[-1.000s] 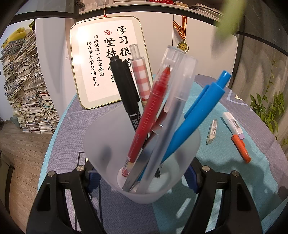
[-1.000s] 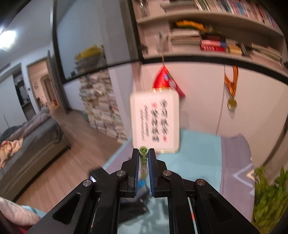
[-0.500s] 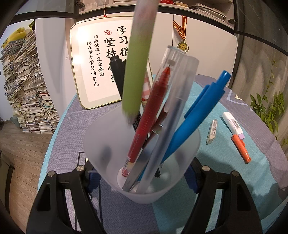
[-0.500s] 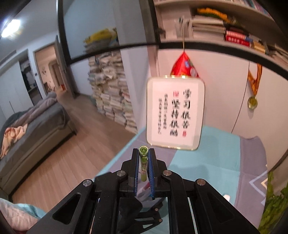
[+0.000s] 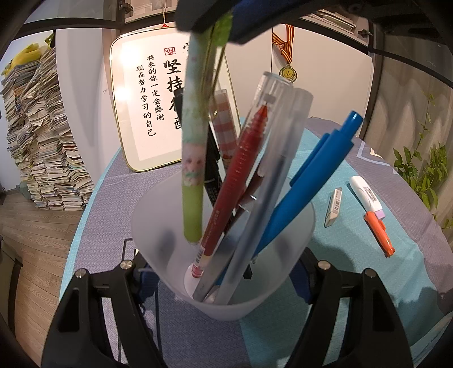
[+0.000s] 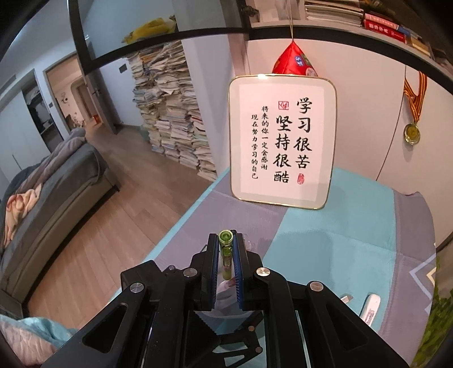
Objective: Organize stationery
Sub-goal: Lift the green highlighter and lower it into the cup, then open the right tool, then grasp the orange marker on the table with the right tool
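Green pen (image 5: 193,181) seemingly inside cup (image 5: 300,283)

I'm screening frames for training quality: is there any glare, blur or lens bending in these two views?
Left wrist view: a glare spot sits on the framed calligraphy sign; the right gripper at the top edge is soft from closeness, while the green pen is fairly sharp. Right wrist view: sharp overall, the sign readable, the black bar across the top bowed by the fisheye.

Only thing I can actually read is the framed sign (image 6: 283,141): big "学习很苦 坚持很酷", smaller "将来的你一定会感谢现在努力学习的自己" left of that. The eraser (image 5: 334,207) right of my cup (image 5: 223,240) has a barcode, digits unreadable.
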Demonstrator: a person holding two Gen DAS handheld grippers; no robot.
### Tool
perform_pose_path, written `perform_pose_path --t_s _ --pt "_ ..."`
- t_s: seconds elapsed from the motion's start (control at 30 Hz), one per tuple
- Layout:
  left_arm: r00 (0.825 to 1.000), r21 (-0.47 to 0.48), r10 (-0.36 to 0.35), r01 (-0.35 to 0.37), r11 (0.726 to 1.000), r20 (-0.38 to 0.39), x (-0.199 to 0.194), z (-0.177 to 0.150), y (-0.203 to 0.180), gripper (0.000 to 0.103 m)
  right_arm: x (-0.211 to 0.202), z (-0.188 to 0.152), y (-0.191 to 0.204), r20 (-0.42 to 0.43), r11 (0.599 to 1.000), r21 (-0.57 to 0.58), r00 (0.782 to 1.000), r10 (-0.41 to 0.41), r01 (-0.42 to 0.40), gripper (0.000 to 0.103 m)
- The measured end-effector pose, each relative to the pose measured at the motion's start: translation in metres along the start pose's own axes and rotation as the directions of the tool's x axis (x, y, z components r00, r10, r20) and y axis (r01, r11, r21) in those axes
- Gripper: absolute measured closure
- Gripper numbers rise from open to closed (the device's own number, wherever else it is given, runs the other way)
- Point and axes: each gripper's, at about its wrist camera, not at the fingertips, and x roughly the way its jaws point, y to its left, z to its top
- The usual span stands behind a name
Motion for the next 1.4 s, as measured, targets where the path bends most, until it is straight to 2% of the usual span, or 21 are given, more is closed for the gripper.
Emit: perform_pose_path --t_s 0.13,0.5,0.67,0.77,0.93,1.07,1.13,1.23,1.4 --pt "1.000 0.000 0.000 0.000 1.000 0.000 0.000 0.000 0.000 0.028 0.003 -0.001 -0.002 -0.013 1.000 0.016 1.000 0.021 -0.021 0.092" --pt "1.000 0.000 0.000 0.000 1.000 0.000 0.000 0.000 0.001 0.028 -0.011 -0.002 -0.009 0.021 0.999 0.051 1.000 0.017 -0.018 0.092" --pt "1.000 0.000 0.000 0.000 1.000 0.001 0.000 0.000 0.001 0.028 -0.034 -0.011 -0.031 0.074 0.994 0.111 0.997 -0.024 0.016 0.092" --pt "1.000 0.000 0.000 0.000 1.000 0.000 0.000 0.000 0.001 0.028 -0.044 -0.022 -0.051 0.069 0.987 0.148 0.995 -0.069 0.058 0.092" --pt "1.000 0.000 0.000 0.000 1.000 0.000 0.000 0.000 0.001 0.028 -0.042 -0.056 -0.097 -0.034 0.951 0.253 0.984 -0.175 0.178 0.092" --pt "1.000 0.000 0.000 0.000 1.000 0.000 0.000 0.000 0.001 0.028 -0.018 -0.089 -0.127 -0.192 0.915 0.326 0.965 -0.182 0.237 0.092" --pt "1.000 0.000 0.000 0.000 1.000 0.000 0.000 0.000 0.001 0.028 -0.006 -0.108 -0.137 -0.257 0.897 0.347 0.947 -0.190 0.274 0.092" --pt "1.000 0.000 0.000 0.000 1.000 0.000 0.000 0.000 0.001 0.028 0.005 -0.128 -0.146 -0.305 0.878 0.365 0.931 -0.202 0.311 0.092" --pt "1.000 0.000 0.000 0.000 1.000 0.000 0.000 0.000 0.001 0.028 0.009 -0.140 -0.157 -0.318 0.865 0.398 0.930 -0.183 0.306 0.092"
